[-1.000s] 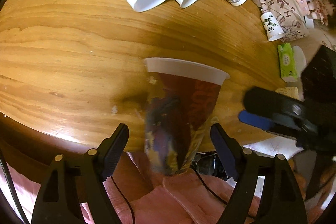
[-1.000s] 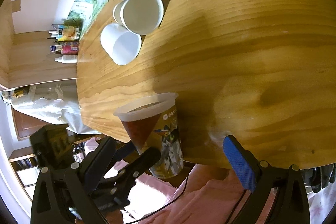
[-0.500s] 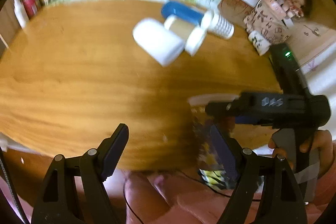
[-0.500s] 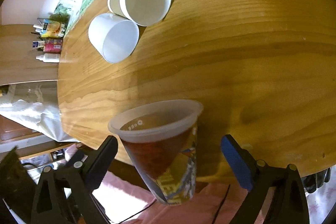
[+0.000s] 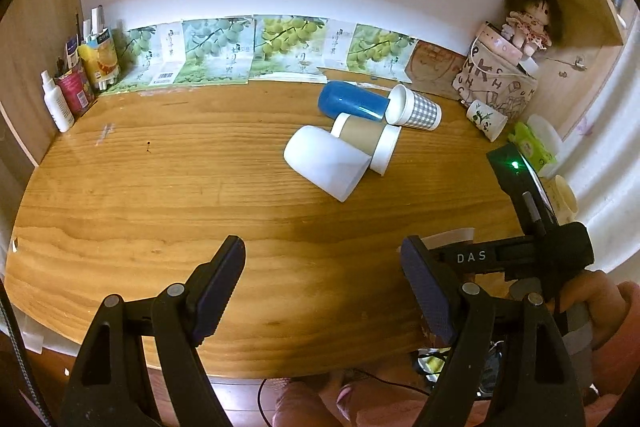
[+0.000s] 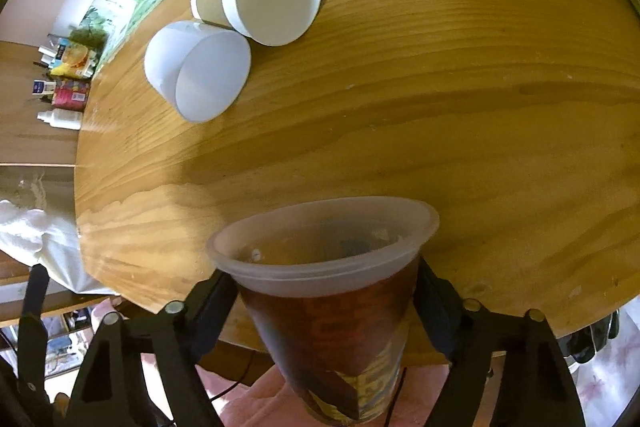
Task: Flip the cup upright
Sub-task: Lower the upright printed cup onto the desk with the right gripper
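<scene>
Handing off the cup

Looking at it now, the right claw (image 6: 326, 301) pinches the printed cup (image 6: 328, 291) rim-up at the counter (image 5: 160, 187) edge; a second ago the left claw (image 5: 320, 291) framed it, now it's spread, empty, backed off. Just needs setting down. Five more cups lie tipped: white, tan-sleeved, blue, checked, panda one.

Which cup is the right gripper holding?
The printed translucent-rimmed cup, clamped in the right gripper at the table's near edge; the other cups lie untouched farther back.
</scene>
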